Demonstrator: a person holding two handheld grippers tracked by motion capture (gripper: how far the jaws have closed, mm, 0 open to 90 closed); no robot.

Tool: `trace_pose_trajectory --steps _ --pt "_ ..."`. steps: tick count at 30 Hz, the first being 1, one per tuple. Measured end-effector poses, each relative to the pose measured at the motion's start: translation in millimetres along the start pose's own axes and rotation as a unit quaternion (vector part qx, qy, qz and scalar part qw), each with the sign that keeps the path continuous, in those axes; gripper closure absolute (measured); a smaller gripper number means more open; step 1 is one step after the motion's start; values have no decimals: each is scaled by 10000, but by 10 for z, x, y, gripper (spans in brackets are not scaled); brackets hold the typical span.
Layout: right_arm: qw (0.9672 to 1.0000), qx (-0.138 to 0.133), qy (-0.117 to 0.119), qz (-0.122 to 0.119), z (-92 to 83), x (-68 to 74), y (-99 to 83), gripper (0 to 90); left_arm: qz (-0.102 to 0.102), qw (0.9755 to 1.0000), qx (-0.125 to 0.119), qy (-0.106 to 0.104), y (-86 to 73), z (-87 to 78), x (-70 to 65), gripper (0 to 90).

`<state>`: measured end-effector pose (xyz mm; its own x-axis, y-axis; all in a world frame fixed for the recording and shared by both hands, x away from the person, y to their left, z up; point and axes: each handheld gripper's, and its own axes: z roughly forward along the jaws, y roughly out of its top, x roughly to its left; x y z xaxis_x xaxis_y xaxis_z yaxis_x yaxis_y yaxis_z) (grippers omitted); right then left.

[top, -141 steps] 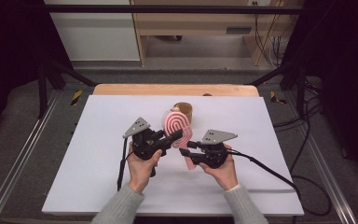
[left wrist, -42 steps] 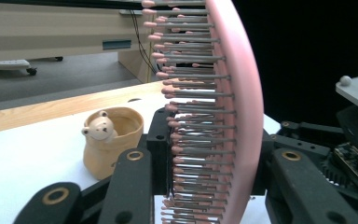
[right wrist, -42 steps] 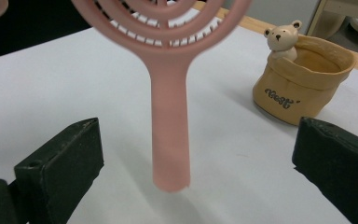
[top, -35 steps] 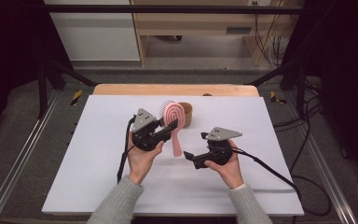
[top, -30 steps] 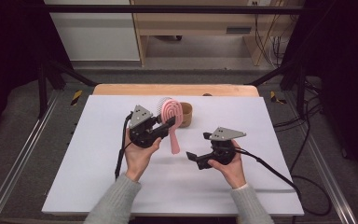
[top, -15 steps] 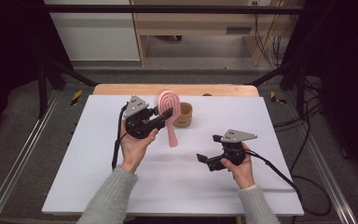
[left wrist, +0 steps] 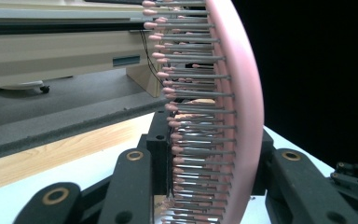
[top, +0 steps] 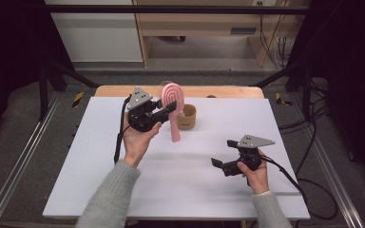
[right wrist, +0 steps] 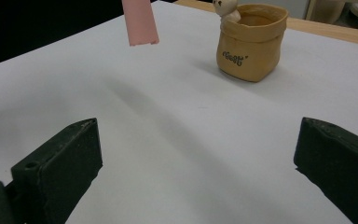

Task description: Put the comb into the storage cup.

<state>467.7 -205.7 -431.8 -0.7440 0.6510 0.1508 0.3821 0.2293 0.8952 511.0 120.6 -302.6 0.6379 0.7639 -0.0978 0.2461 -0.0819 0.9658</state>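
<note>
A pink hairbrush (top: 173,96) hangs upright above the table with its handle pointing down. My left gripper (top: 168,108) is shut on the brush's head. In the left gripper view the grey, pink-tipped bristles (left wrist: 200,116) stand between the black jaws, and the pink back (left wrist: 244,93) curves to the right. My right gripper (top: 217,165) rests low at the right of the white table with its jaws wide apart and nothing between them. In the right gripper view the handle end (right wrist: 140,23) hangs at the top left, beyond the open gripper (right wrist: 196,158).
A small tan bag-shaped pot (top: 186,117) with a bear figure on its rim (right wrist: 226,9) stands just right of the brush. The white table top (top: 171,190) ends at a wooden strip (top: 119,90) at the back. Metal rails run along both sides.
My left hand has lifted the brush up and toward the back of the table. My right gripper has drawn away from the handle, to the right and nearer the front edge.
</note>
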Motion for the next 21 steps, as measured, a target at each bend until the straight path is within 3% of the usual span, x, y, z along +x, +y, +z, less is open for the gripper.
trace_pose_trajectory --steps 21 --pt "9998 -97 -158 101 -208 -188 -179 9 82 10000 -24 10 228 174 72 634"
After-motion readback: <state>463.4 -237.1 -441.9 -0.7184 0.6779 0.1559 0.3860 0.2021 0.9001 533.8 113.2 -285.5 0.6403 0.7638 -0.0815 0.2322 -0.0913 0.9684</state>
